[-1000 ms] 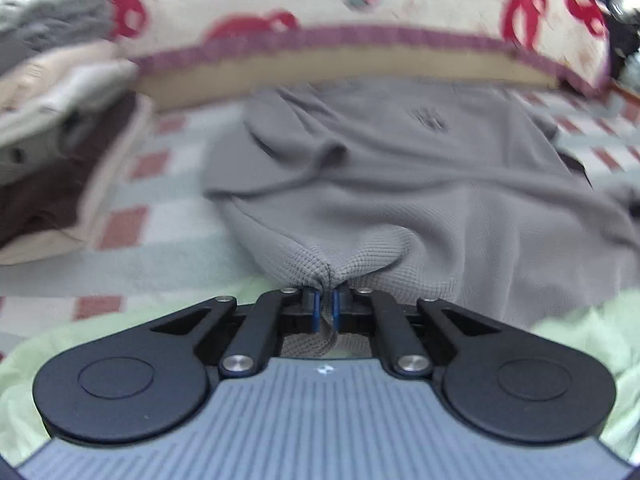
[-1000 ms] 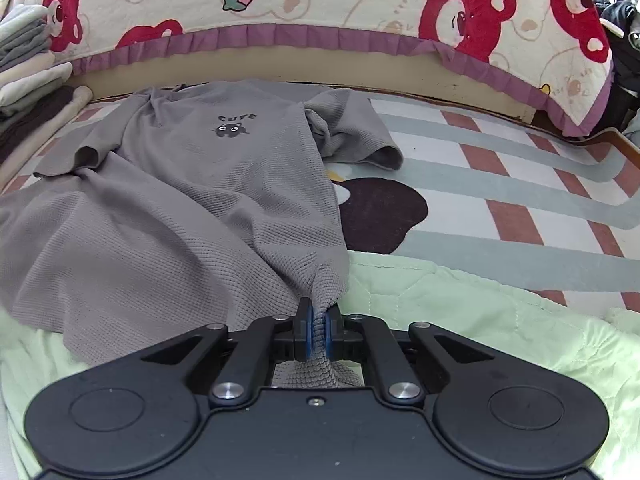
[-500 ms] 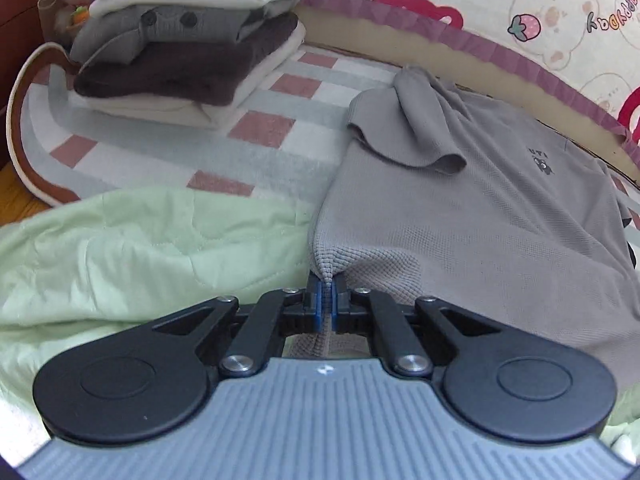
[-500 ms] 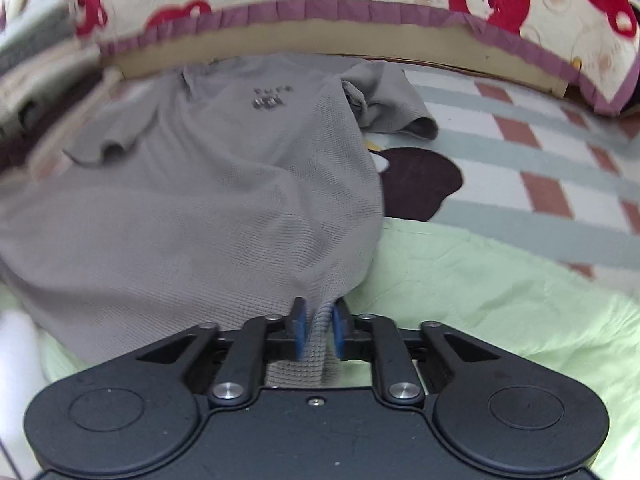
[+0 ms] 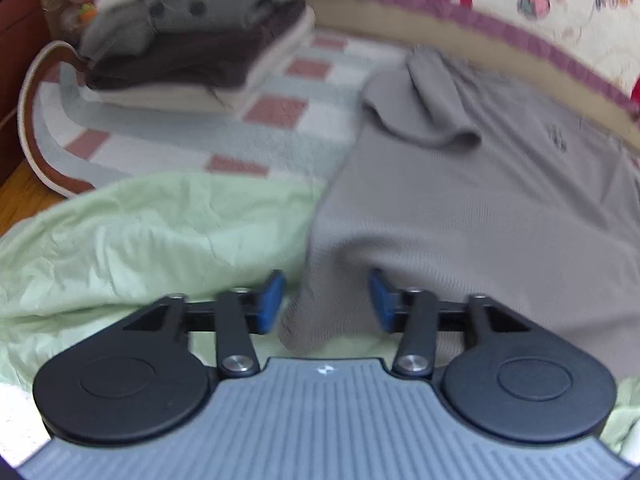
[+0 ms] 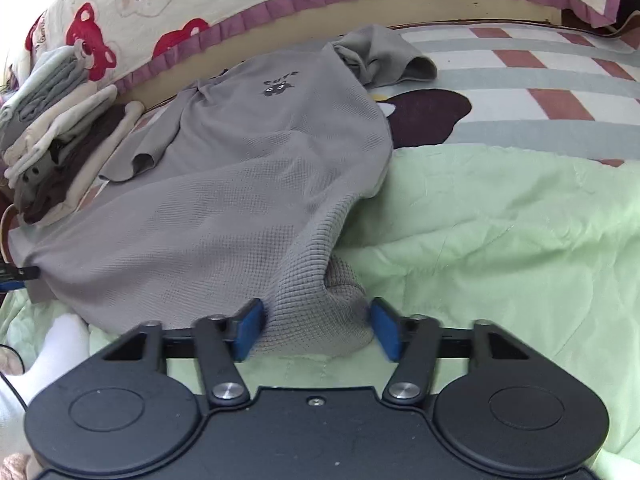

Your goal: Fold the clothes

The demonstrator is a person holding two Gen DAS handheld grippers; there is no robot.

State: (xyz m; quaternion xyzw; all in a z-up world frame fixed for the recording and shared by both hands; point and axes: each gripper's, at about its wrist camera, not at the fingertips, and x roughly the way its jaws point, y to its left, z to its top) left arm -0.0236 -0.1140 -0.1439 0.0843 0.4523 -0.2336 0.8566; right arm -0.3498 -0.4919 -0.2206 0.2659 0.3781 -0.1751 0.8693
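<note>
You are at the spreading step: the grey shirt (image 6: 248,168) lies flat across the green quilt (image 6: 500,216) and rug. Your left gripper (image 5: 326,300) is opening and your right gripper (image 6: 316,328) stands apart, each over a loose hem corner. Next, I think, you fold 1 sleeve inward.

The shirt (image 6: 248,184) lies spread across the rug (image 6: 520,80), its lower part over the quilt (image 6: 500,232) that covers the near ground. The neck end points toward the bed's edge (image 6: 320,4) behind it. A stack of folded clothes (image 6: 52,140) sits on the rug to the left of the shirt, just beside one sleeve. In the left wrist view the stack (image 5: 192,40) stands far left, and the quilt (image 5: 140,248) lies before it, left of the shirt (image 5: 480,208). The shirt's hem corners lie between each gripper's parted jaws.
</note>
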